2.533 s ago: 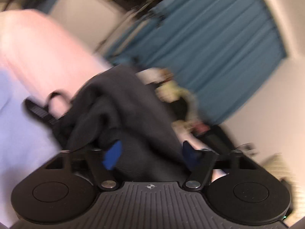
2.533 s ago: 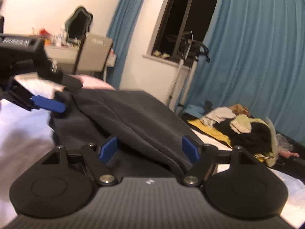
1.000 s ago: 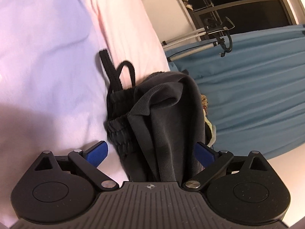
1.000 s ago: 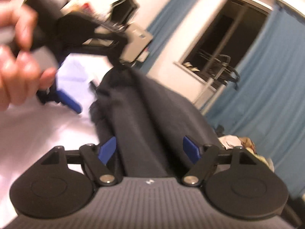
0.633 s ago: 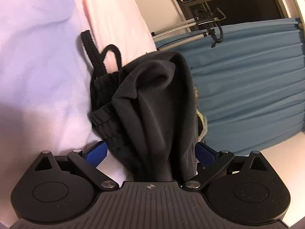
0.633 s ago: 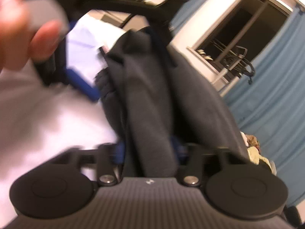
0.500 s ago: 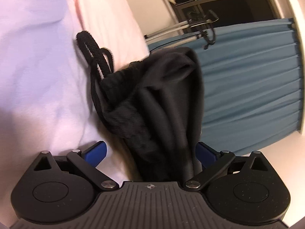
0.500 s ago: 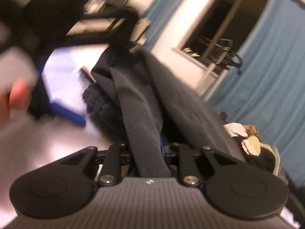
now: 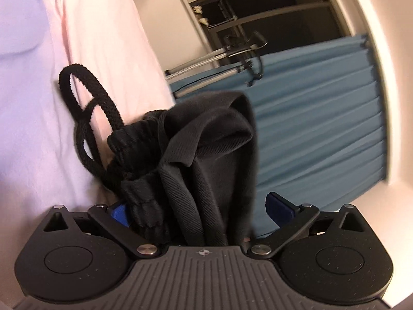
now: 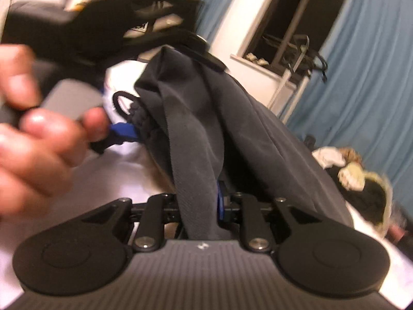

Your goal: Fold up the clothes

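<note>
A black pair of drawstring trousers is bunched up over a pale sheet. Its black cord loops out to the left. In the left wrist view my left gripper is open, with the bunched waistband lying between its blue pads. In the right wrist view my right gripper is shut on a fold of the same trousers. The left gripper and the hand holding it show at the upper left there.
A pink pillow or blanket lies beyond the trousers. Blue curtains and a dark window stand behind. A pile of other clothes lies at the right, past the bed edge.
My right gripper has closed on a fold of the trousers. The left gripper has let go of the waistband, stays open around it and has tilted, with the cord now looping out further.
</note>
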